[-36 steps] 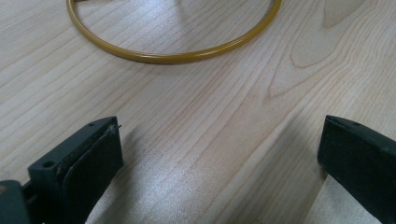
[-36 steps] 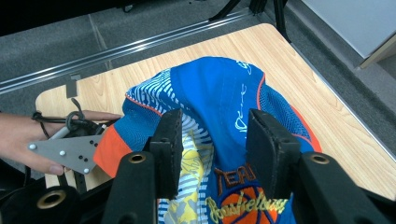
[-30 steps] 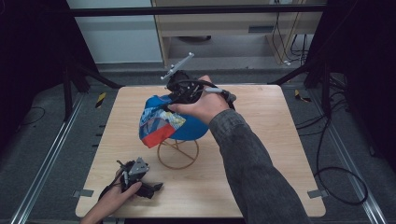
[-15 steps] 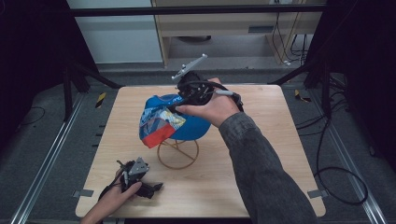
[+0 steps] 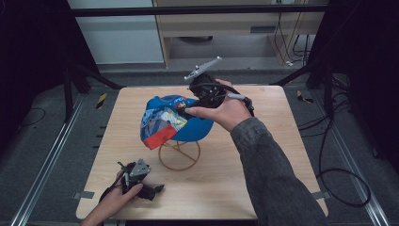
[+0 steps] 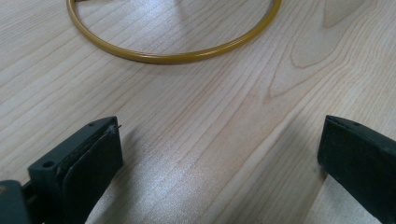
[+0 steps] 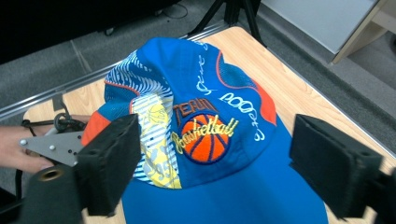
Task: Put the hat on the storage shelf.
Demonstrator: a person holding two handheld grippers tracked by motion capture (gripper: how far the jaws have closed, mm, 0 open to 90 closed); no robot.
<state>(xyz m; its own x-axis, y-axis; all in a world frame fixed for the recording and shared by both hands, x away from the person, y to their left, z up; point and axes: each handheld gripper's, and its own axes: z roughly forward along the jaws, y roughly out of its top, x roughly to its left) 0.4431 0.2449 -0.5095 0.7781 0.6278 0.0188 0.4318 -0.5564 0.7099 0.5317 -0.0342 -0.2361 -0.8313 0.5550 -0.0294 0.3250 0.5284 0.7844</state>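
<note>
Near the middle of the wooden table (image 5: 263,155), a blue cap (image 5: 175,123) sits on top of a gold wire stand (image 5: 179,154), its crown patterned in white, yellow and orange, with an orange basketball badge showing in the right gripper view; your right gripper (image 5: 197,101) hovers just above the cap's far side, held in your right hand (image 5: 225,112), grey plate tilted up; its two black jaws stand wide apart with the cap below and between them, and nothing is caught between the pads (image 7: 112,163); whether they touch the fabric cannot be told; your left gripper (image 5: 157,189) lies low at the near left corner of the table, gripped by your left hand (image 5: 115,200), well apart from the cap; its jaws are also spread wide over bare wood; the stand's round gold base ring (image 6: 173,49) lies on the table just ahead of them.
</note>
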